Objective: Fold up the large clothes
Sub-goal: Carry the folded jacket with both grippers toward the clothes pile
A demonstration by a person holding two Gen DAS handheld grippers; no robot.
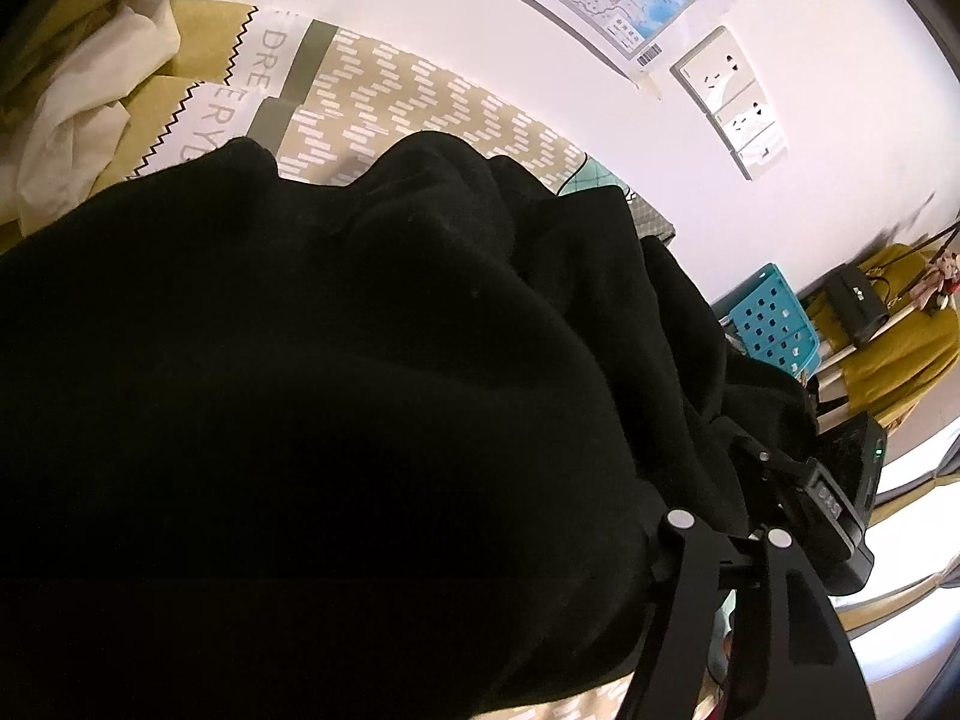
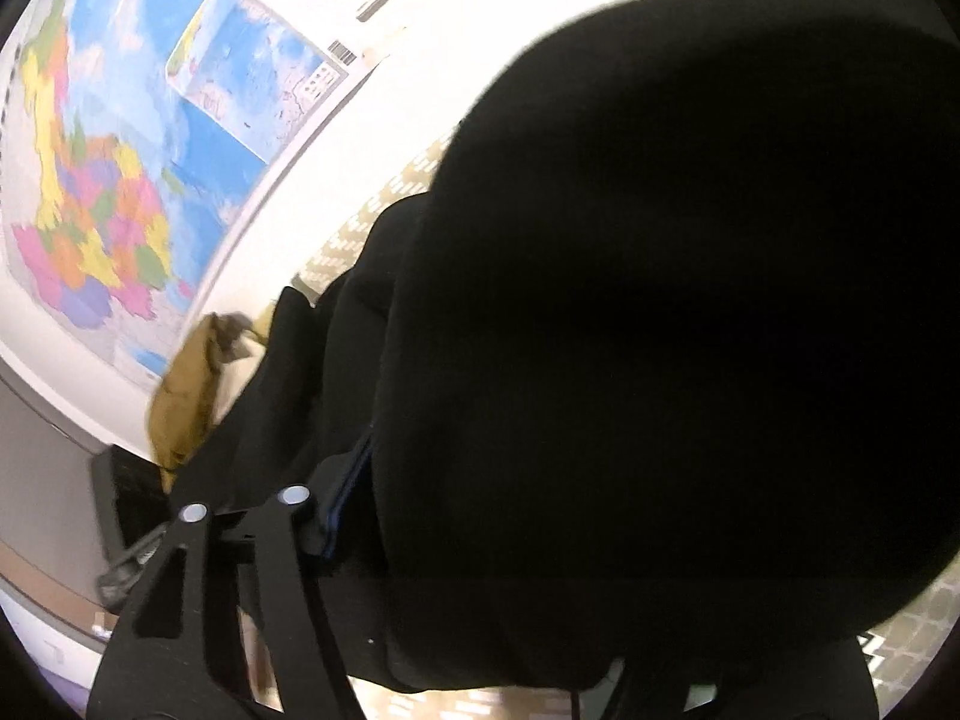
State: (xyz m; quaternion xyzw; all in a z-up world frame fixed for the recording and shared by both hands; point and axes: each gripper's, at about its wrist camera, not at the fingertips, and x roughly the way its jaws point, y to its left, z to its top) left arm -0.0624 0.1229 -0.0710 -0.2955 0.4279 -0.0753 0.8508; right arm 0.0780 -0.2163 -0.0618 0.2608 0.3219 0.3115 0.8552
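A large black garment (image 1: 336, 372) fills most of the left wrist view, bunched and lifted above a patterned bedspread (image 1: 414, 102). My left gripper (image 1: 714, 516) is shut on a fold of the garment; the cloth hides its fingertips. The other gripper (image 1: 840, 492) shows at the right, also in the cloth. In the right wrist view the black garment (image 2: 690, 330) covers the right side. My right gripper (image 2: 312, 480) is shut on its edge, fingertips buried in cloth.
A white cloth (image 1: 78, 120) and mustard bedding (image 1: 198, 42) lie at the far left. A wall map (image 2: 120, 180) and sockets (image 1: 729, 102) are on the wall. A blue perforated basket (image 1: 774, 318) and a mustard garment (image 1: 900, 336) are at the right.
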